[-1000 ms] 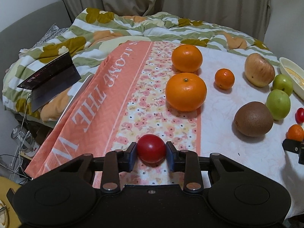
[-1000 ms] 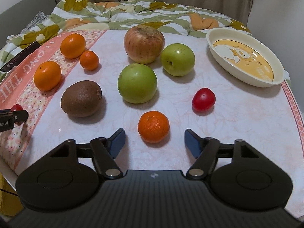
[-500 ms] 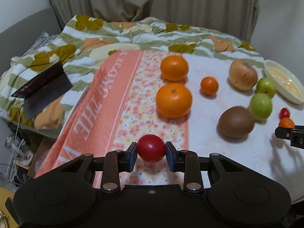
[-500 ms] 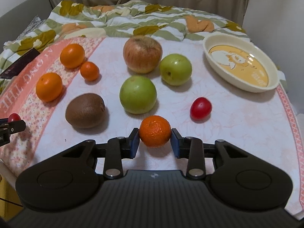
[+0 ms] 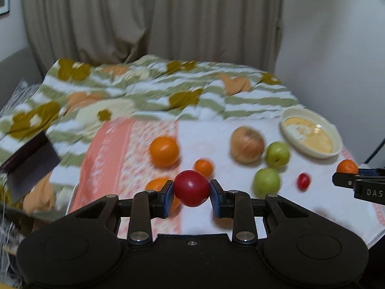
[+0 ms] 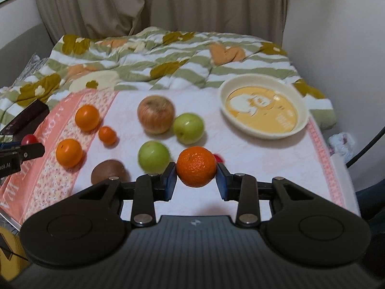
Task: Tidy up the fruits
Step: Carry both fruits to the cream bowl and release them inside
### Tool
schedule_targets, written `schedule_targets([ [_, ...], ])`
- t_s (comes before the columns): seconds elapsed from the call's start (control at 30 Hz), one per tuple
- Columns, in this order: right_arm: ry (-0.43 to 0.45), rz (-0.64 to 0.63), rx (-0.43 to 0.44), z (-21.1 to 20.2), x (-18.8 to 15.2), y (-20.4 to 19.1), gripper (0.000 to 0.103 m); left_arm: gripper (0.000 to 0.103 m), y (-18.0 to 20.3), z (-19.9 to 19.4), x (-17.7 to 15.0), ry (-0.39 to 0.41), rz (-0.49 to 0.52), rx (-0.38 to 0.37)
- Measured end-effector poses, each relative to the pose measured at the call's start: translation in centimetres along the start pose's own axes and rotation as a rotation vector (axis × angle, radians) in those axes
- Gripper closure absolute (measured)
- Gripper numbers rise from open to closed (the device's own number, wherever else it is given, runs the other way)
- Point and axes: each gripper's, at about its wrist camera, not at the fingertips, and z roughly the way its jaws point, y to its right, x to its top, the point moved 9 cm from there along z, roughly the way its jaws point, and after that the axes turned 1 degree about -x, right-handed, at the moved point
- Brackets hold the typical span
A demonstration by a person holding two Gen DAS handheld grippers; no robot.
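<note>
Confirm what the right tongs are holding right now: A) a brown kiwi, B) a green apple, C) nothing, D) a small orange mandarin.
D: in the right wrist view, the right tongs are clamped on a small orange mandarin, lifted off the white tablecloth.

I am looking down along both grippers, left view from the table's [image 5: 197, 134] left side, right view nearer centre; both are sharing the fruits and bowl [image 6: 264, 132].
</note>
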Motion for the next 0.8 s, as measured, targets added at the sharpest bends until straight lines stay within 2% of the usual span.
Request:
schedule_targets([
  [0.23,0.021,-0.008,-0.005,-1.1,3.2,5.6,0.053,0.068,4.9,0.5,3.5,0.025,0.013,-0.042],
  [0.43,0.034,-0.058,0.042,-0.2,6.5,10.0,0.053,0.068,9.8,2.3,7.1,0.043,-0.011,-0.029],
  [0.6,0.045,-0.079,0.079,2.7,9.6,13.8,0.053,0.068,13.8,5.6,9.6,0.045,-0.029,-0.025],
  [0.8,0.025,-0.061,0.099,7.9,12.2,17.4,0.053,0.068,17.9,10.5,11.9,0.008,-0.018,-0.063],
])
